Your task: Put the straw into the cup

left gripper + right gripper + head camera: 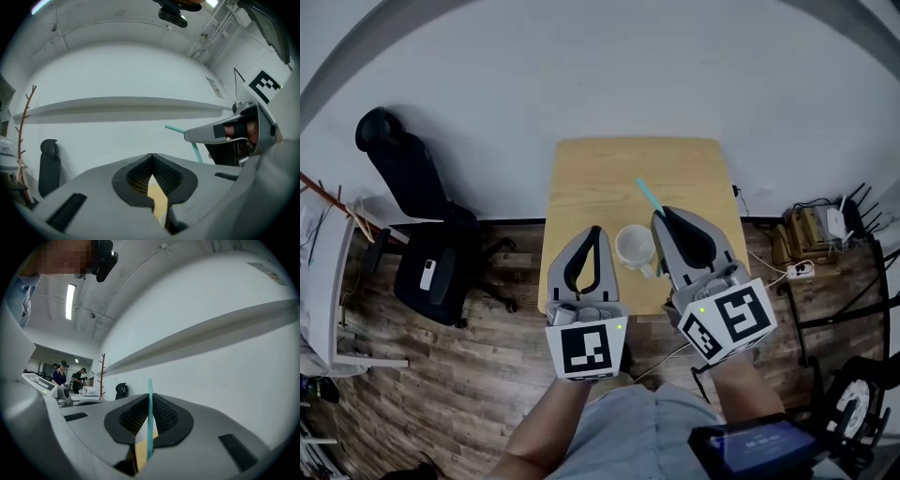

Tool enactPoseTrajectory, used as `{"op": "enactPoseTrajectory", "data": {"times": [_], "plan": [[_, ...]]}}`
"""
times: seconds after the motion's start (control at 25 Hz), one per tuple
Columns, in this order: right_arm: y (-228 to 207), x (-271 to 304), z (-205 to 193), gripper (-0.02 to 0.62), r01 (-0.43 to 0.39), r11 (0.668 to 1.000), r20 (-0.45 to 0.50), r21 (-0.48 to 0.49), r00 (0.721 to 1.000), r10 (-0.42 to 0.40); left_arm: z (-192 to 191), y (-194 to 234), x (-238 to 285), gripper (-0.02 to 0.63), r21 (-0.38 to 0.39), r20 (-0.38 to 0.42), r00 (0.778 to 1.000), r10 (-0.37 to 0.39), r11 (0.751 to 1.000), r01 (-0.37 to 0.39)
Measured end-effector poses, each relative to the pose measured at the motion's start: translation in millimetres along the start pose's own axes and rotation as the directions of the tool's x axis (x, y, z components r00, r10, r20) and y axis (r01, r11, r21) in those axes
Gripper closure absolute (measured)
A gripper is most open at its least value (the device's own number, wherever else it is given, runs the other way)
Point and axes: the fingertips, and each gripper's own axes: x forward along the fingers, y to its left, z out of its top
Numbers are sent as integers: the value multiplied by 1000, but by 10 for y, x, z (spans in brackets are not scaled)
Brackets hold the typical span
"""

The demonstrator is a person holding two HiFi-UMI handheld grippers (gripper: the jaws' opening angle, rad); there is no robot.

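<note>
Thin teal plastic straw (649, 195) clamped in right gripper (662, 216), pointing forward beside white cup (635, 246); left gripper (596, 231) closed, empty, alongside.

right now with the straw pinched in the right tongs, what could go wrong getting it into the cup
1. The thin teal plastic straw sticks out past the right tongs, pointing away from the round white cup; swinging it round may knock the cup.
2. The left tongs are shut beside the cup, not on it, so nothing steadies it; a poke could tip it.
</note>
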Motion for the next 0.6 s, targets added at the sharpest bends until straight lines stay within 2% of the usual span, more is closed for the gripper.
{"op": "enactPoseTrajectory", "data": {"times": [0.24, 0.6], "plan": [[7, 297, 256, 575, 20, 1000, 62, -22, 998, -18, 156, 191, 271, 607, 6, 54, 998, -45, 999, 44], [-24, 515, 265, 575, 49, 999, 83, -9, 995, -48, 109, 327, 518, 607, -22, 75, 993, -86, 996, 88]]}}
